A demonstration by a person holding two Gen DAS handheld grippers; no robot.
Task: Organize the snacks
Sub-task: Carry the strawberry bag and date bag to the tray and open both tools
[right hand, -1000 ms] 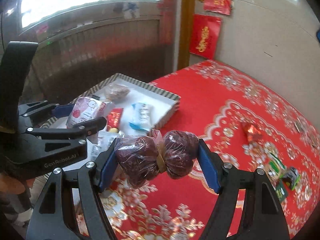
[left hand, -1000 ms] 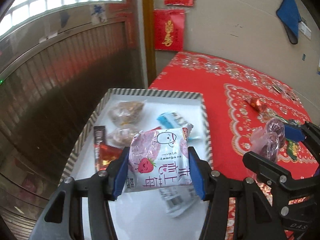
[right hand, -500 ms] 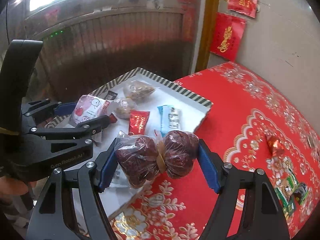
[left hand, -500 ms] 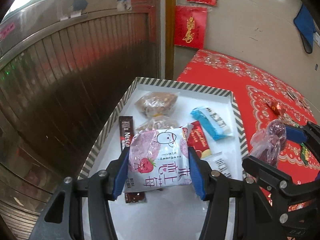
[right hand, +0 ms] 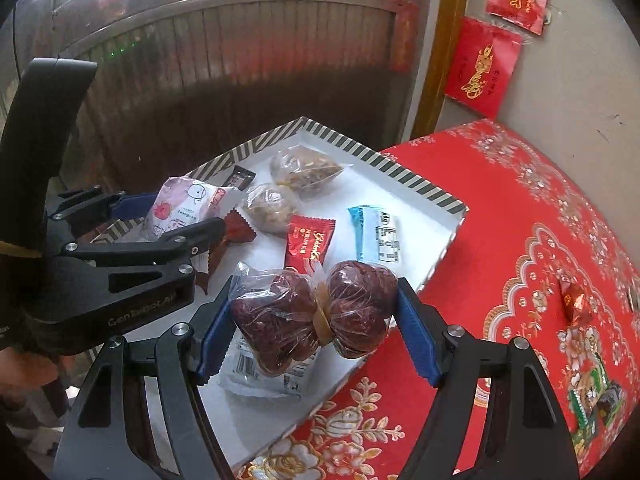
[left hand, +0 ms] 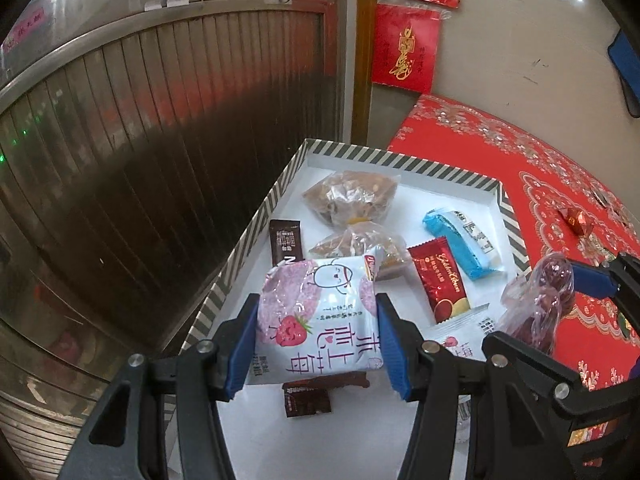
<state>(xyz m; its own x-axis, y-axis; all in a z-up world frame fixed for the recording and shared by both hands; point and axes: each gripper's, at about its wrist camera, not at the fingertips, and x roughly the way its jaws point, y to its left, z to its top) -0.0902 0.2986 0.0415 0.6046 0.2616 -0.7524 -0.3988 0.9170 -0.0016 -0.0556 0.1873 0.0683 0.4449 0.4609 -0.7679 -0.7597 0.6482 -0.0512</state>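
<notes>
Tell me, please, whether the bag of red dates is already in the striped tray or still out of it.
Out: the right gripper holds the bag of red dates in the air above the striped tray.

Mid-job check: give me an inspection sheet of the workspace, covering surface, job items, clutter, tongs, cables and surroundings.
Surface: red patterned tablecloth; striped-rim white tray at its edge.
Job's things: in the tray, two clear bags of brown snacks, blue packet, red packet, brown sachet, white packet.
Clutter: red foil candy and green wrappers loose on the cloth.
Tongs: left tongs shut on strawberry packet above the tray; right tongs shut on bag of red dates at the tray's near edge.
Cables: nothing seen.
Surroundings: metal shutter, wall with red paper decorations.
</notes>
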